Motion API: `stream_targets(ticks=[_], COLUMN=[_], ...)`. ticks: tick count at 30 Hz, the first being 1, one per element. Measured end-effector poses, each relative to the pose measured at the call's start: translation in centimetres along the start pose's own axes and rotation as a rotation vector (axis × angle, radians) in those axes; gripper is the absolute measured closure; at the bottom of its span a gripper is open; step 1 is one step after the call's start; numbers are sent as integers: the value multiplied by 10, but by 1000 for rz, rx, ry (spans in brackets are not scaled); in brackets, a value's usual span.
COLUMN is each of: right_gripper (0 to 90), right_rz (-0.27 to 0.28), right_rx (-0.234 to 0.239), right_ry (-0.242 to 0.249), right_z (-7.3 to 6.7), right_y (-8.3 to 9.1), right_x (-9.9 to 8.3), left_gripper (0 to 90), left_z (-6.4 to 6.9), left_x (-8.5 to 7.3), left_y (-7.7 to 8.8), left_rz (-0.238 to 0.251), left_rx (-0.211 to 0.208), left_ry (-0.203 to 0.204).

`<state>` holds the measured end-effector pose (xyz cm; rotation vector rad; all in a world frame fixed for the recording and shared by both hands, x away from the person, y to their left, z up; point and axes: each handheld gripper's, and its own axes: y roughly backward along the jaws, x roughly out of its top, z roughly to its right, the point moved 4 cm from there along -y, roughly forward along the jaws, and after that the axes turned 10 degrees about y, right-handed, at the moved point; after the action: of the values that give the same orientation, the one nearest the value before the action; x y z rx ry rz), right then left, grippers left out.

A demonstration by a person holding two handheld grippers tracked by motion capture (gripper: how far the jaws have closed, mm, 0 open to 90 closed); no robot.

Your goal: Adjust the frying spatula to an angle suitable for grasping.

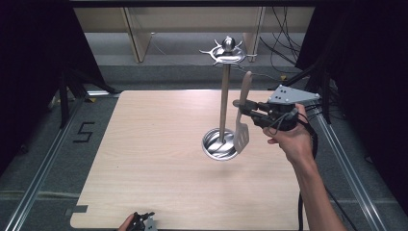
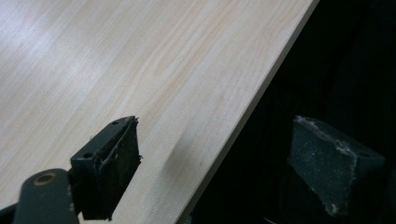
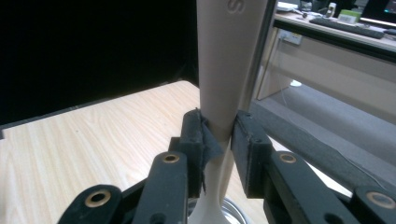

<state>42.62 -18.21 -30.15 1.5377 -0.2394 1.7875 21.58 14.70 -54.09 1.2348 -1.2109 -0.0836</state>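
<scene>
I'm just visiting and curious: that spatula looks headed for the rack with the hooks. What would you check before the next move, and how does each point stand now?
1. Grip on the spatula: ok. The right hand-held gripper is shut on its handle, pads pressed against both sides.
2. Spatula orientation: ok. It hangs roughly upright, handle end up, slotted blade down.
3. Height against the hooks: not ok. The handle's top sits below the hook ring.
4. Hanging hole in the handle end: cannot tell.
5. Stand upright on its round base: ok.
6. Left hand-held gripper out of the way: ok. It sits open at the table's near edge.
</scene>
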Motion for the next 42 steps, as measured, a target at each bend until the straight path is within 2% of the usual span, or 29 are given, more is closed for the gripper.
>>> stream_targets(ticks=[4, 5, 7, 10, 14, 16, 17, 19, 21, 22, 23, 24, 26, 28, 29, 32, 33, 39, 40, 41, 42], right_gripper=[756, 756, 756, 756, 756, 755, 756, 755, 755, 755, 756, 755, 755, 755, 755, 755, 755, 755, 755, 754, 754], right_rz=[-7, -8, -15, -20, -17, -18, -30, -27, -29, -28, -24, -42, -52, -53, -63, -74, -75, -96, -78, -106, -106], right_rx=[7, -7, -7, 0, -5, -20, -4, 2, -7, -12, -13, -1, -3, -20, -7, -8, -28, -31, -53, -50, -50], right_ry=[-11, -9, -5, -12, 8, -12, -27, -22, -12, -27, -8, -24, -21, -3, -14, -20, -2, -16, 3, 7, 7], right_z=[3, 3, 5, 6, 8, 8, 7, 7, 8, 7, 8, 7, 8, 9, 9, 8, 9, 8, 9, 8, 8], right_y=[-2, -3, -4, -7, -9, -10, -11, -12, -12, -13, -14, -13, -15, -16, -16, -17, -18, -18, -20, -18, -18], right_x=[3, 4, 5, 6, 6, 6, 6, 6, 7, 7, 8, 9, 10, 11, 12, 13, 14, 14, 15, 15, 15], left_gripper=[156, 156, 156, 156, 156, 156, 156, 156, 156, 156, 156, 156, 156, 156, 156, 156, 156, 156, 156, 156, 156], left_z=[-1, 0, 0, 0, 0, 0, 1, 0, 1, 1, 1, 1, 1, 1, 1, 1, 1, 1, 1, 1, 1], left_x=[-1, -1, -1, 0, -1, 0, 0, -1, -1, 0, 0, 0, 0, 0, 0, 0, 0, 0, 0, 0, 0], left_y=[-1, -2, -2, -2, -3, -2, -2, -1, -2, -2, -2, -2, -2, -1, -1, -1, -1, -1, -2, -1, 0], left_rz=[-8, -10, -8, -5, -9, -9, -6, -8, -8, -7, -8, -8, -5, -4, -5, -2, -3, -4, -7, -3, -2], left_rx=[4, -2, -3, 13, -2, -8, -19, -2, -17, -17, -17, -17, -14, -10, -13, -2, -2, -5, -22, -6, -2], left_ry=[-5, -8, -7, -4, -6, -8, -1, -5, -4, -4, -5, -4, -4, -3, 0, -5, -4, -3, -4, -4, -5])
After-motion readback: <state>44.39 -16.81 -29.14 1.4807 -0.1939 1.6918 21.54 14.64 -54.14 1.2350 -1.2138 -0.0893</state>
